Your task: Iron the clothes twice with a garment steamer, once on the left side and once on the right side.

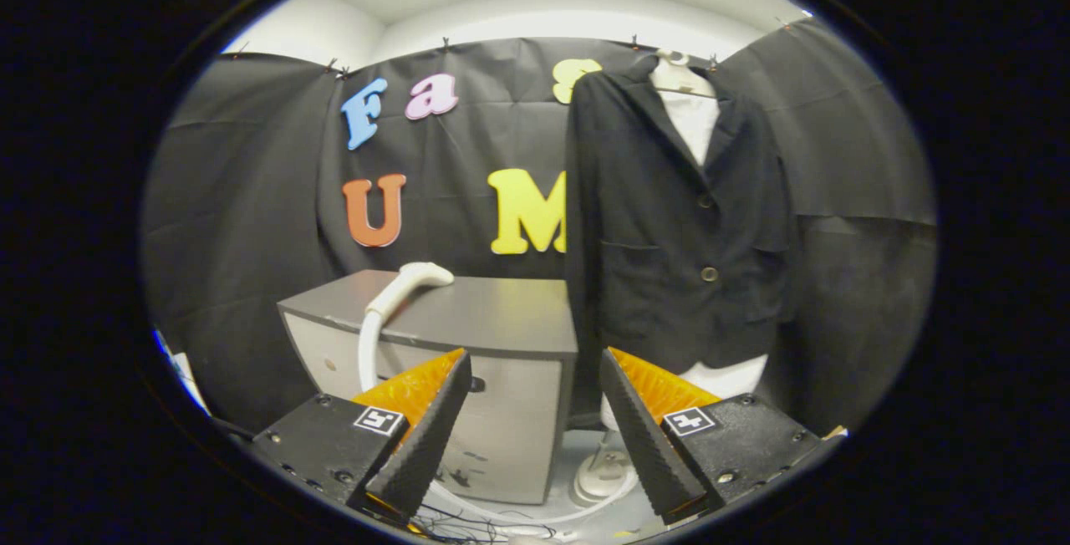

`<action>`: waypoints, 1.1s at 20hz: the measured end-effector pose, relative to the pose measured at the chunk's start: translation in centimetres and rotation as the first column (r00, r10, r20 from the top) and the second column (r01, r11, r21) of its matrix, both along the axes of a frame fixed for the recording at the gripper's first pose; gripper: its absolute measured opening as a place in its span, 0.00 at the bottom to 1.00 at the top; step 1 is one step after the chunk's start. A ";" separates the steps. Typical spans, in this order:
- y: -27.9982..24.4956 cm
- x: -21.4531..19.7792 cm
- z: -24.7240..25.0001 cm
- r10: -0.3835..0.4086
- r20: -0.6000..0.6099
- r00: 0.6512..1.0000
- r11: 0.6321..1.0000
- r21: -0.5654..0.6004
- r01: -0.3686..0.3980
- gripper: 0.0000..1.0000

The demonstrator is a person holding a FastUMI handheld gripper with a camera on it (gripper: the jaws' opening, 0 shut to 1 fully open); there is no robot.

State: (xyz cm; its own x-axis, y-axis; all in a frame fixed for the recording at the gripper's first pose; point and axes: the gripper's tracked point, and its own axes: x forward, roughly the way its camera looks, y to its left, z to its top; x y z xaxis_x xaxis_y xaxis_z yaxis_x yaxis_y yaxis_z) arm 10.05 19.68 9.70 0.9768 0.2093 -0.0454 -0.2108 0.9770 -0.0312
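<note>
Gripper view, claw (535,420) open, cabinet (468,336) w/ steamer head (414,277) ahead, jacket (677,219) beyond

The gripper (535,428) hung with fingers spread on nothing, air open ahead up to the cabinet (468,336), where the steamer head (414,277) lay on top, its hose (365,353) trailing down, the jacket (677,219) hanging just beside.
</note>
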 end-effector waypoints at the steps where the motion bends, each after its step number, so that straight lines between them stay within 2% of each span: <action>1: 1.7 1.1 0.4 0.025 -0.011 1.000 1.000 -0.008 -0.026 0.98; 7: 11.5 8.0 1.9 0.138 -0.116 0.984 0.989 -0.033 -0.143 0.98; 13: 20.5 13.3 1.2 0.208 -0.190 0.959 0.970 -0.087 -0.228 0.96; 17: 23.3 16.4 -0.6 0.187 -0.266 0.946 0.969 -0.109 -0.222 0.92; 19: 23.7 17.7 -1.2 0.171 -0.311 0.935 0.976 -0.078 -0.204 0.91; 21: 24.1 18.2 -2.3 0.145 -0.372 0.917 0.979 -0.083 -0.188 0.83; 22: 24.2 18.8 -2.1 0.139 -0.354 0.925 0.978 -0.099 -0.185 0.77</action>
